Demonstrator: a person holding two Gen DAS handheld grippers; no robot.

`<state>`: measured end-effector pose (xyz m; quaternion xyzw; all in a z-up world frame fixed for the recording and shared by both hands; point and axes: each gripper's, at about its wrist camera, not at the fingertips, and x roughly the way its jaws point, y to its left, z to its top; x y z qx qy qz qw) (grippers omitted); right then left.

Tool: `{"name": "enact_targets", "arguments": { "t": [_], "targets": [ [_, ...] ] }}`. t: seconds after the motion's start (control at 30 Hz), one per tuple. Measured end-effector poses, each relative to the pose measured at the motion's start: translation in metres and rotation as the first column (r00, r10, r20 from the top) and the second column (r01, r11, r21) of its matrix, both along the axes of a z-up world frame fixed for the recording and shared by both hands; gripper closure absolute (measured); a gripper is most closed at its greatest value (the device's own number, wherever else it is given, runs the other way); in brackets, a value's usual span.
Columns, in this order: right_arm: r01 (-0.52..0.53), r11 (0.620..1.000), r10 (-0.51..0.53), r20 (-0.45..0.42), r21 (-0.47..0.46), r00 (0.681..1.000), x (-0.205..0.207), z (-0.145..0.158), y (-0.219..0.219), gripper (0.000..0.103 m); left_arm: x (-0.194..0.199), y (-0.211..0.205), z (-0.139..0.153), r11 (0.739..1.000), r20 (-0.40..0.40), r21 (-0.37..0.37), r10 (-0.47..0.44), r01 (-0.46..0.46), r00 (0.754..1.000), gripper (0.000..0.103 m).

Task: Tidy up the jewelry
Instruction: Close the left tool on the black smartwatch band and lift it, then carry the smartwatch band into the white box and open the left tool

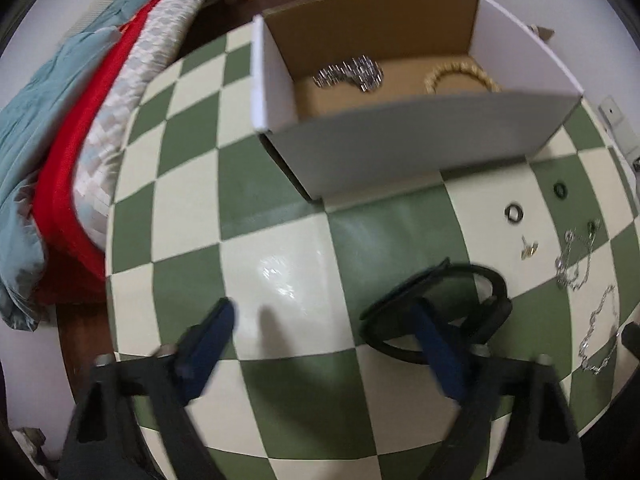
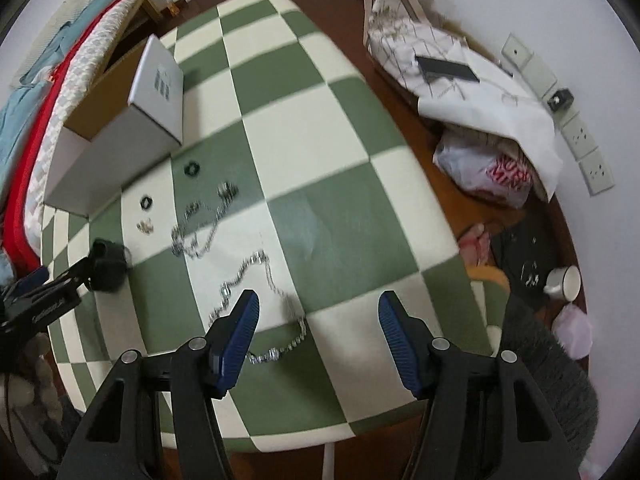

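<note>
Sprawling silver chain (image 2: 256,300), kinked, looped

- White cardboard box (image 2: 158,80), end face: a small grey printed mark of vertical bars, too blurred to read.
- White plastic bag (image 2: 488,172) beside the table: large red lettering, creased and illegible.
- Black left gripper (image 2: 100,268), arm seen in the right wrist view: a line of white lettering along its side, too small to make out.
</note>
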<state>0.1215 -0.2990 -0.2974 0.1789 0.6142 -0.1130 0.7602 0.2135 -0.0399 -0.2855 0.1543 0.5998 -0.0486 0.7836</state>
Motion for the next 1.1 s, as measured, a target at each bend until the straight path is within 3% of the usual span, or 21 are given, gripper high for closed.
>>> {"name": "enact_targets", "arguments": {
  "t": [0.1, 0.13, 0.17, 0.33, 0.37, 0.43, 0.47, 0.63, 0.8, 1.1],
  "targets": [
    [-0.013, 1.0, 0.013, -0.024, 0.001, 1.0, -0.004, -0.011, 0.007, 0.039, -0.008, 0.0, 0.001, 0.996, 0.0, -0.085, -0.002, 0.002, 1.0, 0.063],
    [-0.014, 1.0, 0.014, -0.028, 0.003, 0.999, -0.007, -0.013, 0.009, 0.039, -0.01, 0.001, 0.002, 0.995, -0.004, -0.099, -0.003, 0.002, 1.0, 0.087],
    [-0.018, 1.0, 0.018, -0.026, -0.01, 0.999, -0.008, -0.015, 0.012, 0.039, -0.012, 0.0, 0.003, 0.997, -0.006, -0.082, -0.001, 0.0, 1.0, 0.091],
    [-0.088, 0.987, 0.086, -0.02, -0.133, 0.996, -0.007, -0.015, 0.033, 0.046, -0.034, 0.004, 0.003, 0.999, 0.014, -0.041, 0.014, -0.014, 1.0, 0.092],
    [-0.111, 0.981, 0.112, 0.0, -0.157, 0.994, -0.008, -0.014, 0.038, 0.053, -0.038, 0.007, 0.003, 0.999, 0.015, -0.042, 0.022, -0.022, 1.0, 0.093],
    [-0.132, 0.976, 0.138, 0.025, -0.175, 0.99, -0.01, -0.011, 0.043, 0.078, -0.048, 0.013, 0.005, 0.998, 0.015, -0.041, 0.045, -0.044, 0.999, 0.093],
    [-0.142, 0.973, 0.15, 0.029, -0.181, 0.988, -0.01, -0.011, 0.045, 0.101, -0.052, 0.015, 0.005, 0.998, 0.013, -0.046, 0.054, -0.054, 0.998, 0.094],
    [-0.084, 0.99, 0.093, 0.084, -0.11, 0.992, -0.015, -0.003, 0.032, 0.102, -0.062, 0.023, 0.017, 0.996, 0.031, -0.058, 0.076, -0.074, 0.997, 0.096],
    [-0.048, 0.996, 0.062, 0.193, -0.075, 0.979, -0.023, 0.033, 0.028, 0.102, -0.065, 0.025, 0.037, 0.993, 0.07, -0.089, 0.087, -0.08, 0.994, 0.096],
    [-0.088, 0.984, 0.125, 0.254, -0.152, 0.959, -0.011, 0.075, 0.041, 0.102, -0.063, 0.031, 0.078, 0.986, 0.176, -0.119, 0.134, -0.114, 0.975, 0.096]
  ]
}}
